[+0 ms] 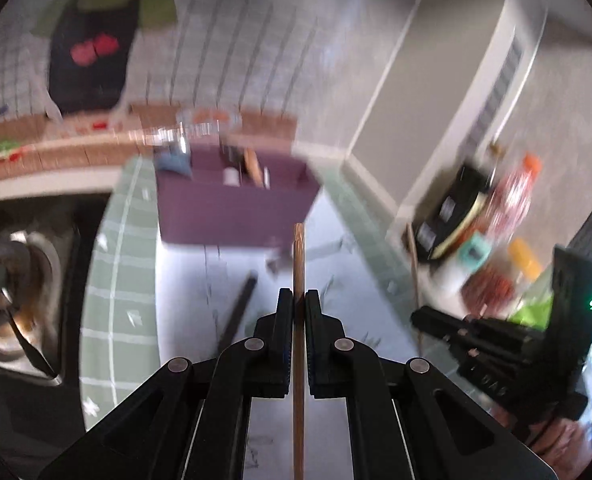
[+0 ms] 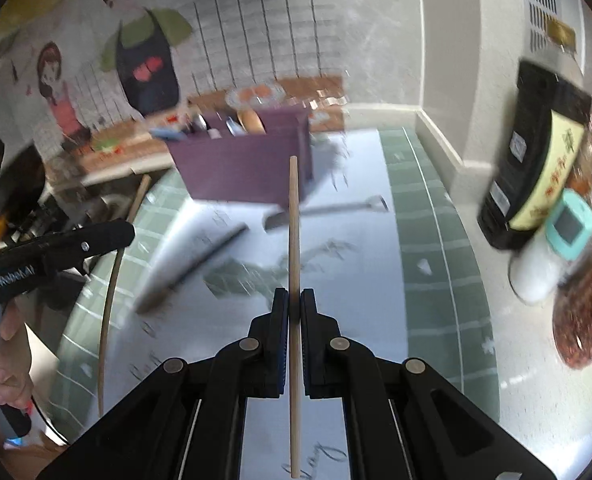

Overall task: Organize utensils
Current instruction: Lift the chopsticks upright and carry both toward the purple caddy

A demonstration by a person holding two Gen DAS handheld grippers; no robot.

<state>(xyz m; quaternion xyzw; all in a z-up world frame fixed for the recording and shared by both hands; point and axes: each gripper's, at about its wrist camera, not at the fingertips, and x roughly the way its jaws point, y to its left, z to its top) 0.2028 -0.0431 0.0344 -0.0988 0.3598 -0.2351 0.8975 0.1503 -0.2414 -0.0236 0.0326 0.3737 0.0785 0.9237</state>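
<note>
Each gripper has a wooden chopstick pinched between its pads. The left gripper is clamped tight on its stick, which pokes out past the tips toward the purple box just ahead. The right gripper does the same — its chopstick runs straight out in front, the tip reaching up over the box's near wall in that view. The box sits on the mat ahead of both, with a few utensils already standing in it, too blurry to name. Between the right gripper and the box lie a dark stick off to the left and a metal spatula just past the chopstick — both flat on the mat. Beyond the right gripper's right side stands a black tin.
</note>
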